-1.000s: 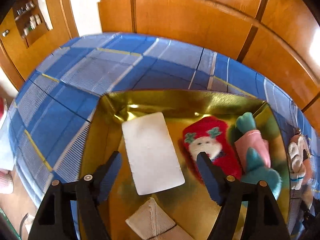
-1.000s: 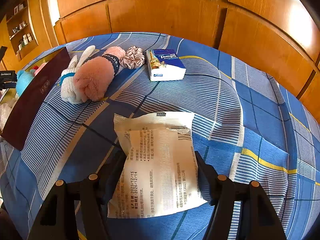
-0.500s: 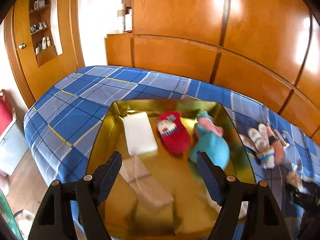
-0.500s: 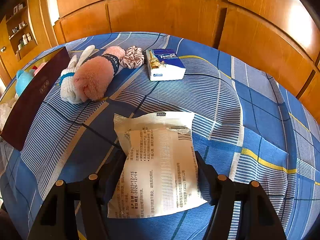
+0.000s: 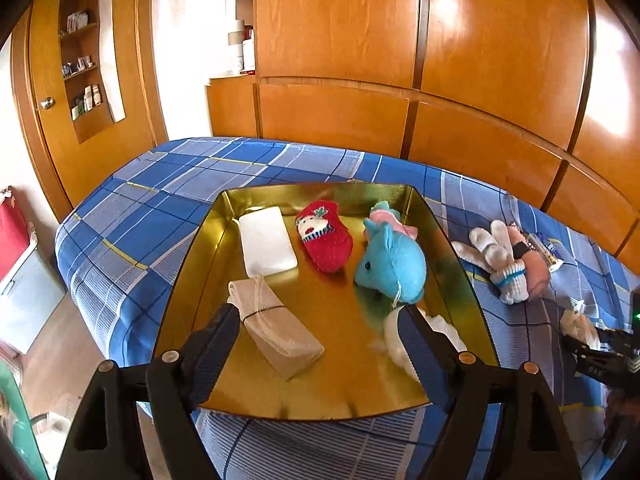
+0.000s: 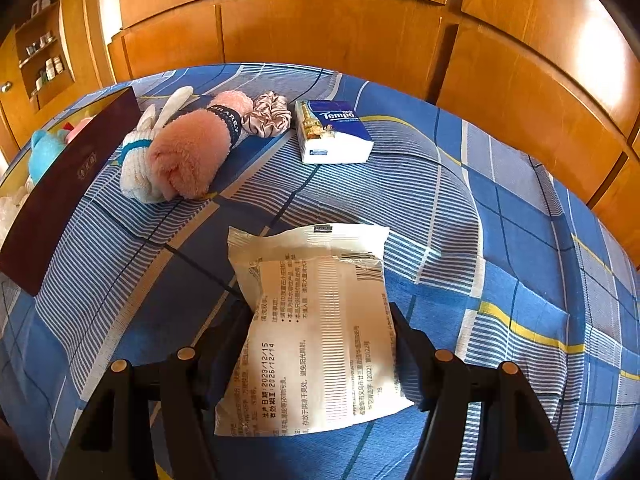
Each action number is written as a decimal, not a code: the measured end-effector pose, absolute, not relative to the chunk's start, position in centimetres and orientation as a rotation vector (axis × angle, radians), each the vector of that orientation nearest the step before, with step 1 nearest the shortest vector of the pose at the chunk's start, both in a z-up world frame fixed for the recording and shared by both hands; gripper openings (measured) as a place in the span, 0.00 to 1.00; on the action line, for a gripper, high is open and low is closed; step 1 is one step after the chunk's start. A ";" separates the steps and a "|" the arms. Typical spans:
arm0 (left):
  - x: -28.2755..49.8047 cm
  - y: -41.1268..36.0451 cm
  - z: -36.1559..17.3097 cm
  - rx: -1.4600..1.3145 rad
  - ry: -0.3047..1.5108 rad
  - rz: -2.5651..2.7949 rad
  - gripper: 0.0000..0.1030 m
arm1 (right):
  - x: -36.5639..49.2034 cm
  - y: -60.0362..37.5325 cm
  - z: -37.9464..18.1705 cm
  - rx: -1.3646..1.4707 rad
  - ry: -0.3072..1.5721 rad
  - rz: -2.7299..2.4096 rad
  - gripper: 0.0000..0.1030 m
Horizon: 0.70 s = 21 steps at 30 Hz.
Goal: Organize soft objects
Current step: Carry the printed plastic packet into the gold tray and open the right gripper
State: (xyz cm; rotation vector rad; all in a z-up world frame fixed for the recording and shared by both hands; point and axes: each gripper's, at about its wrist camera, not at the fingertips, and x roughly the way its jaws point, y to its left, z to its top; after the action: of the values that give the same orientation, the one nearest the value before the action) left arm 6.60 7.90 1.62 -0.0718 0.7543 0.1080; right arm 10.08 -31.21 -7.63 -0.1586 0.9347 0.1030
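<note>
Since the earlier frame, the left gripper [image 5: 320, 340] has drawn back and upward from the gold tray [image 5: 192, 264], so the whole tray and the bed beyond it now fall within its view. Its jaws have just been opening a little further; they stand spread with nothing between them.

Contents of the gold tray, left wrist view:
- white flat pad [image 5: 267, 246], at the far left;
- red Santa sock [image 5: 325, 240], just beside the pad;
- blue plush toy [image 5: 390, 264], at the far right, with a pink item behind it;
- folded beige cloth bundle [image 5: 276, 328], near the left finger;
- white fluffy item [image 5: 400, 344], partly hidden by the right finger.

The tray rests on the blue plaid bedcover [image 5: 152, 208]. On the cover to the right of the tray lie white gloves [image 5: 496, 256] against a pink fuzzy item [image 5: 538, 276].

The right gripper [image 6: 320, 356] has kept its position. A white printed packet [image 6: 320, 332] lies on the bedcover between its fingers; the jaws flank the packet's two side edges, and firm pressure cannot be confirmed. In this view the gloves and the pink fuzzy item touch each other, a satin scrunchie [image 6: 267, 114] lies just beside them, and a Tempo tissue pack [image 6: 332, 132] lies near the scrunchie. The tray's dark outer wall shows at the left edge.
</note>
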 end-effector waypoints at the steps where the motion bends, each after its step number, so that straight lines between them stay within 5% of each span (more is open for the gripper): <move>1: 6.5 7.9 1.5 -0.070 0.756 0.110 0.79 | 10.1 -31.1 -7.6 -0.164 0.933 0.102 0.65; 21: 5.3 9.2 1.1 -0.075 0.763 0.130 0.79 | 10.1 -30.7 -7.5 -0.165 0.934 0.074 0.63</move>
State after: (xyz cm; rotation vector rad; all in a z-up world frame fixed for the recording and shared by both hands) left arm 5.26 9.15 1.12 -0.0746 0.7632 0.1304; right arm 10.05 -30.65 -7.50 -0.1650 0.9344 0.0741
